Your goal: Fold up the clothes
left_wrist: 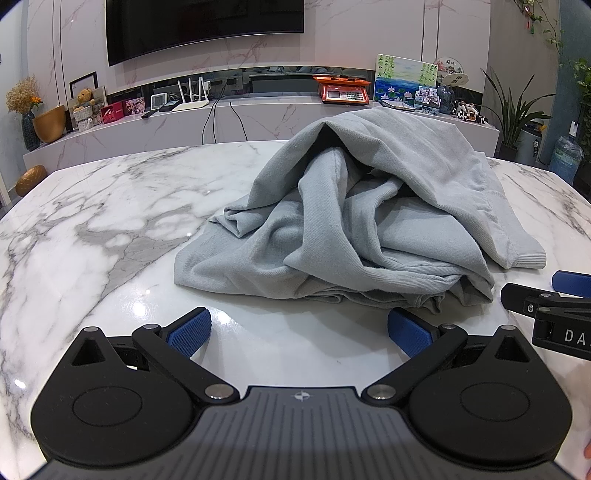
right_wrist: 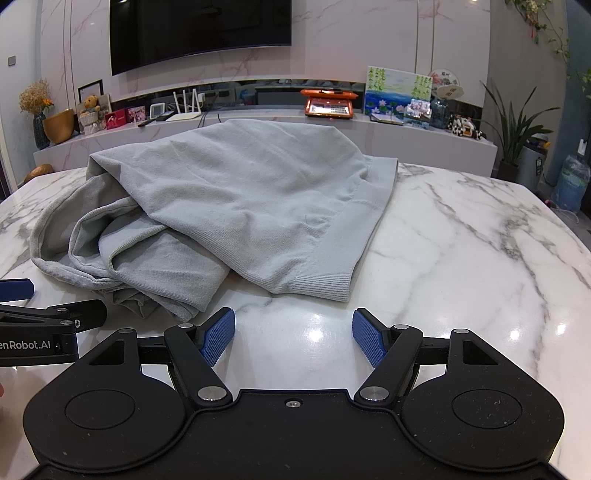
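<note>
A light grey garment [left_wrist: 369,221] lies crumpled in a heap on the white marble table [left_wrist: 110,229]. Its ribbed hem [right_wrist: 325,284] points toward me in the right wrist view, where the garment [right_wrist: 229,206] fills the middle. My left gripper [left_wrist: 299,328] is open and empty, just short of the heap's near edge. My right gripper [right_wrist: 293,336] is open and empty, just in front of the ribbed hem. Each gripper shows at the side of the other's view: the right one [left_wrist: 546,299] at the far right, the left one [right_wrist: 37,310] at the far left.
Beyond the table [right_wrist: 480,240] a marble shelf [left_wrist: 258,114] holds an orange scale [left_wrist: 343,90], a painting [left_wrist: 404,77], a router, a teddy bear and vases. A dark TV [left_wrist: 203,26] hangs above. Plants [left_wrist: 517,114] and a water bottle [left_wrist: 565,158] stand at the right.
</note>
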Available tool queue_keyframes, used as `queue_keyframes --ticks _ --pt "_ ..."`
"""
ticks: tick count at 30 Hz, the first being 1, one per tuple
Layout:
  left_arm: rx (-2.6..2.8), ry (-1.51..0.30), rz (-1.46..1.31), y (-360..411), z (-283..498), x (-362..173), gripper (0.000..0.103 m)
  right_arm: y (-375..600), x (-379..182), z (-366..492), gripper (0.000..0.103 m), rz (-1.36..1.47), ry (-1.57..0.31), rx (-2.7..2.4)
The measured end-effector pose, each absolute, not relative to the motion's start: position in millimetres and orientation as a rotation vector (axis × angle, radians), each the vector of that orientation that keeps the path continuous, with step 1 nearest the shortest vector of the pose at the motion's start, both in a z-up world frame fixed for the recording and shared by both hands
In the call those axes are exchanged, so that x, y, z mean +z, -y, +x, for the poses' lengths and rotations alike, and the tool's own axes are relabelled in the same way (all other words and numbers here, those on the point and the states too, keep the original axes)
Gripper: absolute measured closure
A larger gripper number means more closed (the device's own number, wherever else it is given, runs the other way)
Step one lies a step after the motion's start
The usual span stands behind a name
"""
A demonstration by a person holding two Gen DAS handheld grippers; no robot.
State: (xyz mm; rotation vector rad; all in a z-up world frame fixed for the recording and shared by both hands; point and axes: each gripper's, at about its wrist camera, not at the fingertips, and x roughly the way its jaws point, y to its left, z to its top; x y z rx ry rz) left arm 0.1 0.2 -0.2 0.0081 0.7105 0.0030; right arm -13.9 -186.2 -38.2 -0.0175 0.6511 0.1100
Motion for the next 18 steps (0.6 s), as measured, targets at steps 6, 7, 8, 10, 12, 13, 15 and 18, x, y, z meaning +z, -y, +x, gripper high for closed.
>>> queue_keyframes --ticks 6,7,8,10,12,13,15,18 --pt "0.003 -0.710 0.008 -0.3 0.0 -0.1 0.000 186.3 -38.4 -13.5 0.034 -0.018 -0.651 0.110" --pt "0.003 -0.710 0.008 -0.4 0.0 -0.1 0.000 186.3 -38.4 -13.3 0.034 -0.018 -0.651 0.110" --pt "0.003 -0.710 0.008 -0.4 0.0 -0.1 0.000 186.3 -38.5 -13.2 0.033 -0.018 -0.651 0.110" --pt "0.003 -0.710 0.008 -0.3 0.0 -0.1 0.000 186.3 -38.6 -12.9 0.033 -0.017 -0.651 0.110" --pt "0.003 -0.710 0.008 -0.3 0.0 -0.1 0.000 186.4 -38.7 -12.5 0.033 -0.017 -0.651 0.110" --pt "0.003 -0.710 0.008 -0.3 0.0 -0.1 0.000 186.4 -38.7 -12.4 0.033 -0.017 -0.651 0.110" --pt "0.003 -0.711 0.008 -0.3 0.1 -0.2 0.000 186.2 -38.5 -13.2 0.033 -0.017 -0.651 0.110" --pt "0.003 -0.711 0.008 -0.3 0.1 -0.2 0.000 186.0 -38.3 -13.7 0.033 -0.017 -0.651 0.110"
